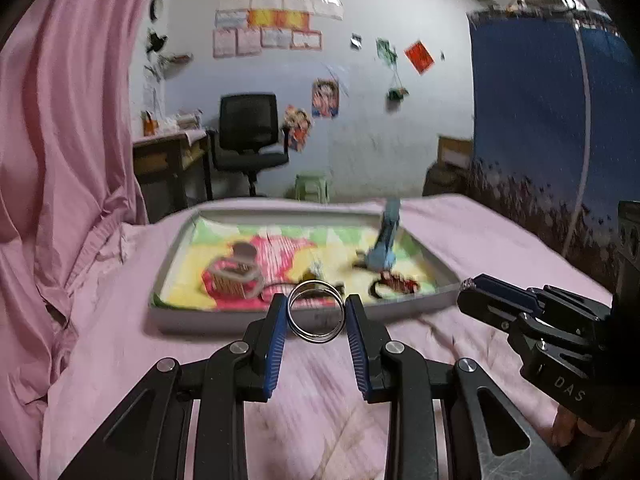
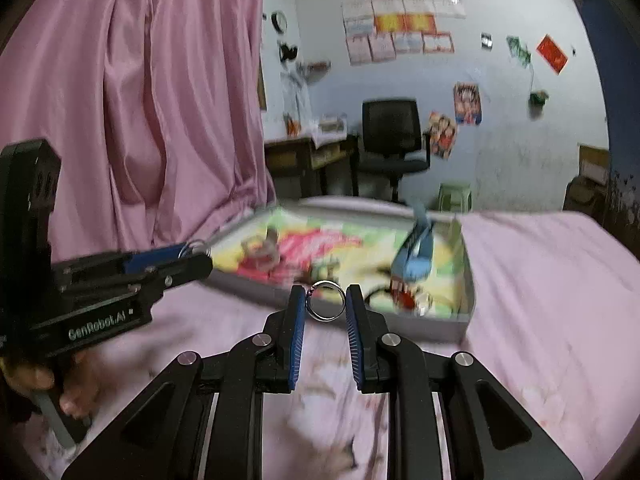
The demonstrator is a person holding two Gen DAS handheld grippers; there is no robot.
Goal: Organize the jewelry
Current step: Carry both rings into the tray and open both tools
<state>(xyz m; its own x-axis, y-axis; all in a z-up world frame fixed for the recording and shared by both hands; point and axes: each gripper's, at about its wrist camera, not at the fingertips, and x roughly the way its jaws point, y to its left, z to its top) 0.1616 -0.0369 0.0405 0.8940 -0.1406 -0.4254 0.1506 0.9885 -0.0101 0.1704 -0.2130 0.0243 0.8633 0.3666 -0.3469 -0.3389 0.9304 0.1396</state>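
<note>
Left tongs [image 1: 316,316] clamped across paired steel bangles [image 1: 317,311], right tongs [image 2: 325,306] pinching one ring-like bangle [image 2: 325,300], both held above the bed [image 1: 460,224] before the tray [image 1: 240,320]; seemingly light, stiff, slippery, best gripped across the rims.

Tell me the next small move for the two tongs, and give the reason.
Probably carry both forward over the tray and lower them. The left tongs pinch silver bangles, the right tongs pinch a single silver ring, and both hang above the pink sheet, short of the tray where the other jewelry lies.
</note>
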